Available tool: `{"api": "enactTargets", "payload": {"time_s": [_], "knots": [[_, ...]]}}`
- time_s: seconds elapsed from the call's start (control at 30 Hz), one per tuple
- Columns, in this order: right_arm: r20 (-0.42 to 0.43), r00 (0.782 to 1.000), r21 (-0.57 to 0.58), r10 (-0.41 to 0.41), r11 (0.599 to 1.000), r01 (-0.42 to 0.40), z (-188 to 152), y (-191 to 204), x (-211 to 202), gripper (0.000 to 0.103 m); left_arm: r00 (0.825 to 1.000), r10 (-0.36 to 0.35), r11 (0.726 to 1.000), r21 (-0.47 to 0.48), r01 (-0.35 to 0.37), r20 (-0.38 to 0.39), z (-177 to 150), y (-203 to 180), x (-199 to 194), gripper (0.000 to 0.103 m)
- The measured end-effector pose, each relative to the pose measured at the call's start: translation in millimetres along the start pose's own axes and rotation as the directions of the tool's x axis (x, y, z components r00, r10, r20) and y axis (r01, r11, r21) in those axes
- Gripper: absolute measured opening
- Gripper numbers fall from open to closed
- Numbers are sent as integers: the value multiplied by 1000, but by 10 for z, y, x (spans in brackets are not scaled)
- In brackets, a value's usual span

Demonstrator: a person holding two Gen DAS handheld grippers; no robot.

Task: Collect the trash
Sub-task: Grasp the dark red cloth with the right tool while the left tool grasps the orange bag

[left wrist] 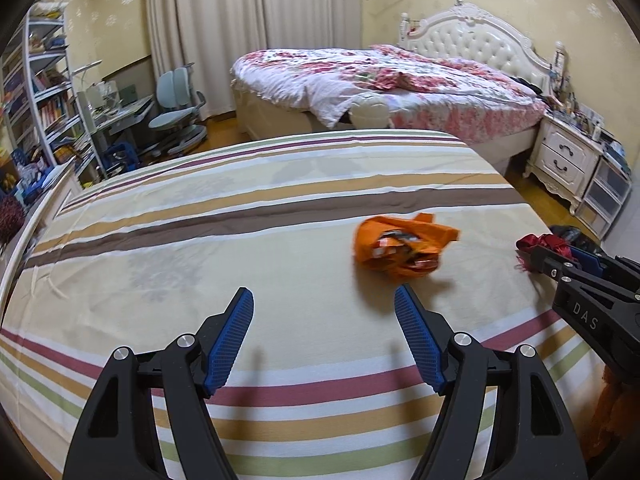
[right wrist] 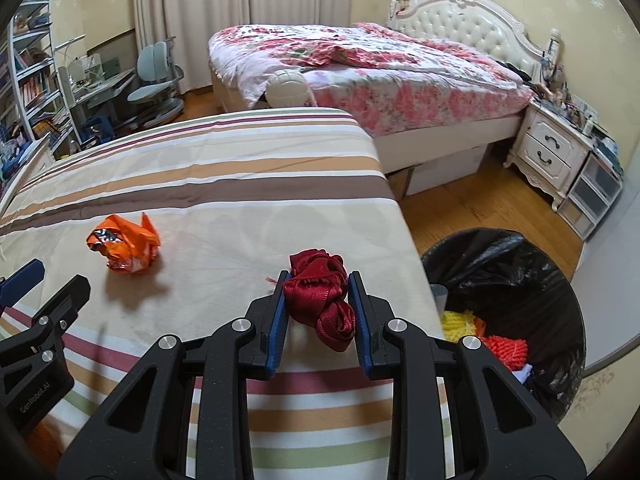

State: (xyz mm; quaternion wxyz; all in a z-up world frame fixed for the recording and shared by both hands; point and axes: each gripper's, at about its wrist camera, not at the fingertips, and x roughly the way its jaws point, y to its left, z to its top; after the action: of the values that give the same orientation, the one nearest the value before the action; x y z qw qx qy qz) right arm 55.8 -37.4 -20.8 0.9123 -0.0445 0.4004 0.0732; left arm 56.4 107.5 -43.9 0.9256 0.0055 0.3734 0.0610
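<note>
A crumpled orange wrapper point(left wrist: 402, 246) lies on the striped bedspread point(left wrist: 200, 248), just ahead and right of my open, empty left gripper point(left wrist: 324, 304). It also shows in the right wrist view point(right wrist: 124, 246). My right gripper point(right wrist: 318, 280) is shut on a wad of dark red ribbon point(right wrist: 320, 292), held just above the bedspread point(right wrist: 224, 216) near its right edge. The ribbon point(left wrist: 538, 246) and right gripper point(left wrist: 560, 266) show at the right of the left wrist view. A black-lined trash bin point(right wrist: 520, 300) stands on the floor right of the bed, holding yellow and red scraps.
A second bed with a floral cover point(right wrist: 360, 68) stands behind. A white nightstand point(right wrist: 548, 152) is at the right, a desk with a chair point(right wrist: 156, 80) and a bookshelf point(right wrist: 24, 80) at the left. Wooden floor point(right wrist: 460, 204) lies between the beds.
</note>
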Motion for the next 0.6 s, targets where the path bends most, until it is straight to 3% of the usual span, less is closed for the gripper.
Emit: {"api": "enactTargets", "payload": {"time_s": [0.37, 0.6], "knots": [[4, 1000, 10, 23, 1000, -23, -9, -109, 14, 28, 1000, -22, 999, 44, 23, -16, 169, -325, 180, 73], [2, 999, 7, 33, 999, -33, 1, -98, 32, 28, 998, -42, 999, 9, 42, -50, 252, -290, 312, 72]]}}
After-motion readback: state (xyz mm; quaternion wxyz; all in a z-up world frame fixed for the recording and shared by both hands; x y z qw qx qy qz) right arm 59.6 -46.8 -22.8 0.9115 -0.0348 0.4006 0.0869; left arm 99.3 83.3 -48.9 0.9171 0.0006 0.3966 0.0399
